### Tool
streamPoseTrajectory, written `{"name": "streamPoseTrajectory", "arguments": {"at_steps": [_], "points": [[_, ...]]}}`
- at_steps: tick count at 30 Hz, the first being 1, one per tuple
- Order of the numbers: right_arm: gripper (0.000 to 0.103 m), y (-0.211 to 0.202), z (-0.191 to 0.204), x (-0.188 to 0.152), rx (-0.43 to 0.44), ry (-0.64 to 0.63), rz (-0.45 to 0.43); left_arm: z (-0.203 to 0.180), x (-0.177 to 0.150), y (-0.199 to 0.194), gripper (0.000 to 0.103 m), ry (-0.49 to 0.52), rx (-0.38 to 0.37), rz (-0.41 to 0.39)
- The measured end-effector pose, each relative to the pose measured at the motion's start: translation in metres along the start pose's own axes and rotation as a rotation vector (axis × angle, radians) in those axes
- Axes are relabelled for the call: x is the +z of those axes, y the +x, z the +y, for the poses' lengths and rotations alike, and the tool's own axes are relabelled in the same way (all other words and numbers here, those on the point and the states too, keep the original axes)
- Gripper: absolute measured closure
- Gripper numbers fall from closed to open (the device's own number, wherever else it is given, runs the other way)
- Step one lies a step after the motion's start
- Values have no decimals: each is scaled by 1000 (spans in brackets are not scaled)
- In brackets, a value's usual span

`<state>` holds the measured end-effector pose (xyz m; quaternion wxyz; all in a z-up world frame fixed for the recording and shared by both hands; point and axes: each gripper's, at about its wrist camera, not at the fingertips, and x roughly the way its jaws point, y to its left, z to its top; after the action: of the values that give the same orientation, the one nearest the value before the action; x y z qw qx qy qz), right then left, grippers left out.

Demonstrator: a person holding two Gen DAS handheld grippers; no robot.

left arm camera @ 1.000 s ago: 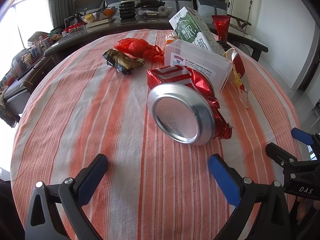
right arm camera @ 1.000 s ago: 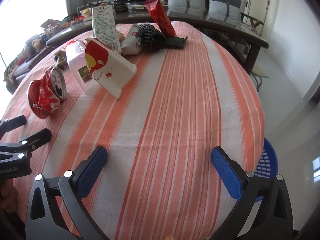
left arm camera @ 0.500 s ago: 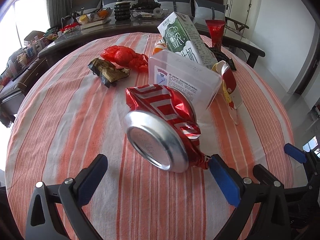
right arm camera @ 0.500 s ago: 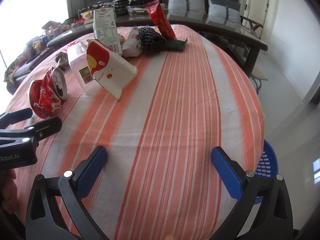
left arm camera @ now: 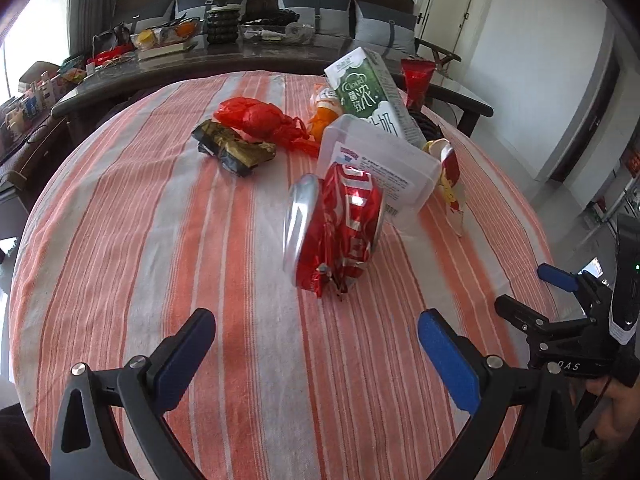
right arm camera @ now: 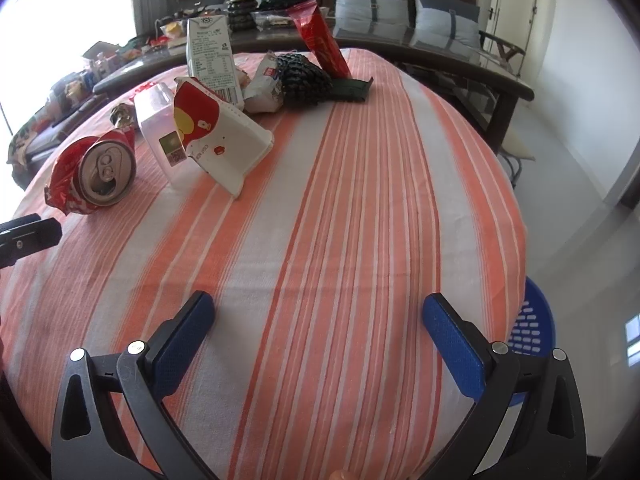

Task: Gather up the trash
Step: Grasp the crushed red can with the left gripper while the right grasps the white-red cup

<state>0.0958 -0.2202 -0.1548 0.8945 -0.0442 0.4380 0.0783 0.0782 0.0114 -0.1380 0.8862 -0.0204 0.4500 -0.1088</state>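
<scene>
Nearest the left-wrist camera, the left gripper (left arm camera: 316,346) hangs over the striped tablecloth (left arm camera: 120,240) with its jaws spread wide and nothing between them. Just beyond its fingertips lies the crushed red can (left arm camera: 336,232), the landmark here. A second ago the can showed its silver base square to this camera; half a second ago it had swung nearer and lower; now it lies side-on, base rim to the left. The gripper has circled to line its jaws across the can's body, so I judge a grasp of the can is the step in hand, not yet made.

To the right of the can, near the table edge, the right gripper (right arm camera: 318,330) also stands open and empty over bare cloth; its view has hardly shifted. A blue basket (right arm camera: 534,328) peeks from below the table edge on that side, perhaps the bin.

Touching or just behind the can sits a clear plastic box (left arm camera: 380,164), with a red-and-white paper carton (right arm camera: 224,144) beside it. Behind the box a green milk carton (left arm camera: 368,92) leans. Left of and beyond the can lie a dark wrapper (left arm camera: 236,148) and a red plastic bag (left arm camera: 256,118).
</scene>
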Motion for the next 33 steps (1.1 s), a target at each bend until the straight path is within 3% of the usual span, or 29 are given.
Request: {"name": "streamPoseTrajectory", "arguments": {"at_steps": [4, 9, 11, 13, 14, 19, 21, 22, 25, 30, 33], "points": [[1, 1, -5, 11, 40, -30, 17, -7, 18, 12, 0, 69, 24, -15], [4, 2, -2, 53, 136, -170, -71, -1, 35, 16, 4, 79, -15, -36], [14, 8, 7, 73, 184, -273, -82, -5, 38, 17, 20, 106, -27, -30], [17, 18, 18, 90, 222, -387, -65, -6, 39, 18, 50, 128, -37, -16], [23, 24, 24, 97, 237, -442, -52, -7, 39, 19, 59, 134, -42, -9], [31, 55, 36, 118, 339, -571, 53, -4, 35, 17, 61, 110, -60, -14], [68, 61, 39, 119, 349, -593, 86, 1, 31, 12, 61, 76, -67, -17], [70, 58, 37, 118, 356, -580, 92, 3, 29, 9, 61, 60, -74, -20], [71, 42, 29, 113, 402, -510, 92, 7, 25, 6, 61, 23, -82, -20], [70, 30, 22, 96, 332, -430, 117, -3, 20, 1, 61, 5, -89, -20], [57, 30, 18, 86, 297, -398, 125, -12, 18, -2, 61, 9, -89, -18]]}}
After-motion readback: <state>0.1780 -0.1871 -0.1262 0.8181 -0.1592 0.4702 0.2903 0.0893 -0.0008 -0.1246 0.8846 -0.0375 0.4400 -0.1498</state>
